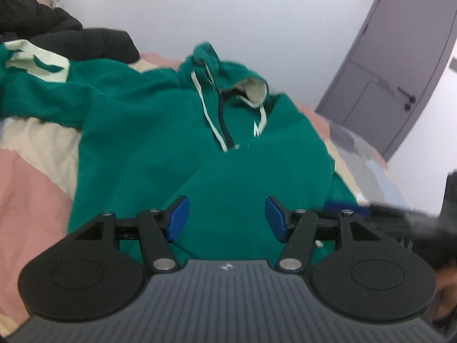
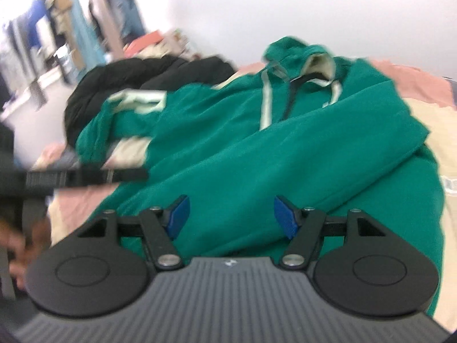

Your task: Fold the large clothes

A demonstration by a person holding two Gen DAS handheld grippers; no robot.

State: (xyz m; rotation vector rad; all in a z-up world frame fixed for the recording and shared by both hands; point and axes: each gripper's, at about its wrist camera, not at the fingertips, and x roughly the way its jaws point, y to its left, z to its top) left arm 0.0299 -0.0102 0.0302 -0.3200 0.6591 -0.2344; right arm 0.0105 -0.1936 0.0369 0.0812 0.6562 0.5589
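Observation:
A green hoodie (image 1: 171, 131) with cream hood lining and pale drawstrings lies front up on the bed, hood at the far end. One sleeve with a cream band (image 1: 37, 63) stretches left; the other sleeve lies folded across the body in the right wrist view (image 2: 328, 143). My left gripper (image 1: 227, 218) is open and empty over the hoodie's lower body. My right gripper (image 2: 231, 215) is open and empty over the hem (image 2: 257, 228). The right gripper also shows blurred at the left wrist view's right edge (image 1: 400, 214), and the left gripper's finger shows in the right wrist view (image 2: 85, 177).
A black jacket (image 1: 85, 43) lies heaped beyond the left sleeve, also in the right wrist view (image 2: 128, 77). The bedspread (image 1: 28, 185) is pink and cream. A grey door (image 1: 400, 57) stands at the right. A wall runs behind the bed. Cluttered shelves (image 2: 57, 28) stand far left.

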